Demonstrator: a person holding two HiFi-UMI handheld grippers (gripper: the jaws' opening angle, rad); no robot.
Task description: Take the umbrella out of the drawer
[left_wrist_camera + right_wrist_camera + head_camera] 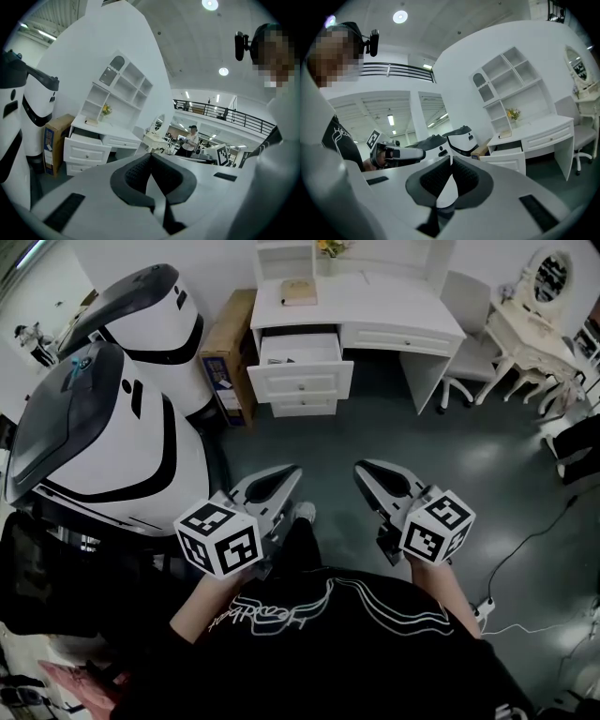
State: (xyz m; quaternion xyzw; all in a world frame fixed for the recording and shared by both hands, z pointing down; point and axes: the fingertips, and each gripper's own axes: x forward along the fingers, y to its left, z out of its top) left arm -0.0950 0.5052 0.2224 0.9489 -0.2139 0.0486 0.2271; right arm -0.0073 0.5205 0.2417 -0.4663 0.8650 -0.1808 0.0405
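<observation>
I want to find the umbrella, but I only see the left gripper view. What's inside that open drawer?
Observer: The head view looks down into the drawer. It is white inside, with one small dark thing. I can't tell what it is.
Operator: Is my other gripper shut?
Observer: Yes. The right gripper view shows the right gripper with its jaws together and nothing between them.
Operator: Could I trip on anything?
Observer: Maybe. A cable lies to your right and ends at a power strip.
</observation>
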